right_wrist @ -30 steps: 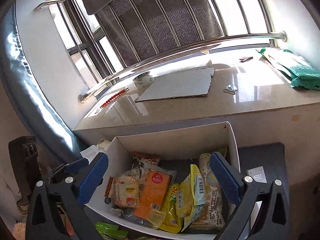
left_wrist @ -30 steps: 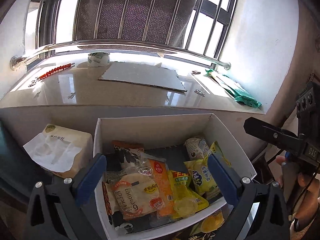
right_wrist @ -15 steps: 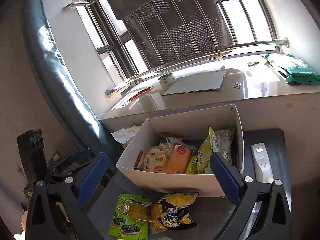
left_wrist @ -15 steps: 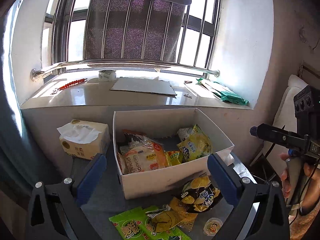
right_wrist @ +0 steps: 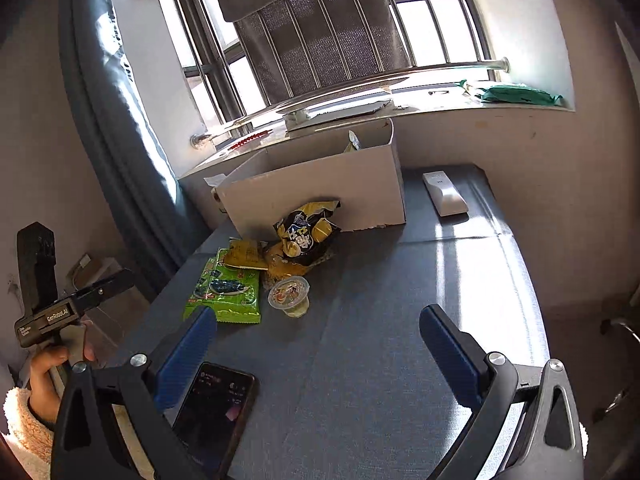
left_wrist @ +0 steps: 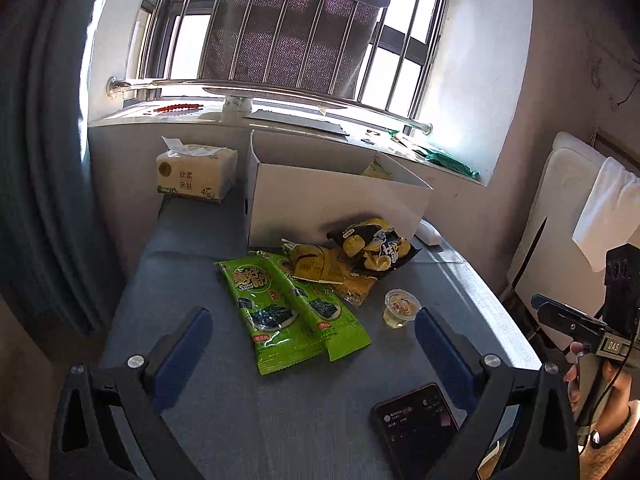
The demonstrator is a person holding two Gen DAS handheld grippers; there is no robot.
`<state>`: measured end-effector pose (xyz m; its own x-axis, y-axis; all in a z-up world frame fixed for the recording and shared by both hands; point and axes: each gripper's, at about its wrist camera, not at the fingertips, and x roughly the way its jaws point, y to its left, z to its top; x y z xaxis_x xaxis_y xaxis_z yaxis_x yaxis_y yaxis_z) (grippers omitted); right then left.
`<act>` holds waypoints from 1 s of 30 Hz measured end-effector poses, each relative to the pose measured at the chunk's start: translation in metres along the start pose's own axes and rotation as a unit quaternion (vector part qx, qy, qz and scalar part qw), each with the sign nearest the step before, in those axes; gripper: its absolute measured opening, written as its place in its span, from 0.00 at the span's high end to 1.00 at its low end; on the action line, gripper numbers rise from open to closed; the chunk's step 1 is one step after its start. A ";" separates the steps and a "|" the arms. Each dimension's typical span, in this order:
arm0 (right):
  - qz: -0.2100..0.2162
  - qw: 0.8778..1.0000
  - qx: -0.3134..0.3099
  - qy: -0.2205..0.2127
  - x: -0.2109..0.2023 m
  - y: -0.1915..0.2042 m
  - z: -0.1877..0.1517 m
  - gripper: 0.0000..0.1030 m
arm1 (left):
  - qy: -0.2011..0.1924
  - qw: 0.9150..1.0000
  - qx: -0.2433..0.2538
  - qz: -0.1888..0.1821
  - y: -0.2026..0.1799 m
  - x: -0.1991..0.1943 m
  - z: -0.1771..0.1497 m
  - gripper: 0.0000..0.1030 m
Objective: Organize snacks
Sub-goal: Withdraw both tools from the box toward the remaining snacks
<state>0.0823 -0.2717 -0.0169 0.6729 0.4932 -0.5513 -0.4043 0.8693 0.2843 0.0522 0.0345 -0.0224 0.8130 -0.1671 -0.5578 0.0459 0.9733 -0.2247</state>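
Lying on the grey table [left_wrist: 280, 420] in front of the white box [left_wrist: 332, 204] is a loose heap of snacks: two green seaweed packs [left_wrist: 288, 308] side by side, a yellow packet [left_wrist: 316, 266] overlapping their far ends, a black-and-yellow chip bag [left_wrist: 372, 246] leaning against the box's front wall, and a small jelly cup [left_wrist: 401, 308] standing just beside the pile; a yellow wrapper tip pokes above the box rim. The left gripper [left_wrist: 312, 344] hangs over the near table with its blue pads spread wide and nothing between them; the right gripper [right_wrist: 320, 344] is likewise spread and empty. A dark phone [right_wrist: 216, 416] lies at the near edge; a white remote [right_wrist: 444, 192] sits beside the box, a tissue pack [left_wrist: 194, 172] on its other side, under the windowsill [left_wrist: 168, 118].
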 end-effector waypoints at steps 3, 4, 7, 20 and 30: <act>-0.012 1.000 -0.007 0.013 -0.006 -0.003 -0.012 0.00 | 0.007 1.000 -0.011 0.000 0.004 -0.003 -0.009 0.00; -0.016 1.000 -0.009 0.013 -0.008 -0.004 -0.011 0.00 | 0.007 1.000 -0.016 -0.003 0.005 -0.005 -0.010 0.00; -0.018 1.000 -0.012 0.010 -0.008 -0.005 -0.007 0.00 | 0.006 1.000 -0.018 0.005 0.005 -0.008 -0.012 0.00; -0.021 0.990 -0.112 0.089 0.104 0.037 0.013 0.00 | 0.019 0.999 -0.029 0.001 0.004 -0.004 -0.015 0.00; -0.037 0.983 -0.126 0.131 0.153 0.049 0.018 0.00 | 0.029 0.999 -0.033 0.004 0.004 -0.003 -0.020 0.00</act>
<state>0.1767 -0.1534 -0.0738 0.5369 0.3753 -0.7555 -0.5236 0.8505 0.0504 0.0383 0.0356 -0.0371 0.7778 -0.1696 -0.6051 -0.0006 0.9627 -0.2705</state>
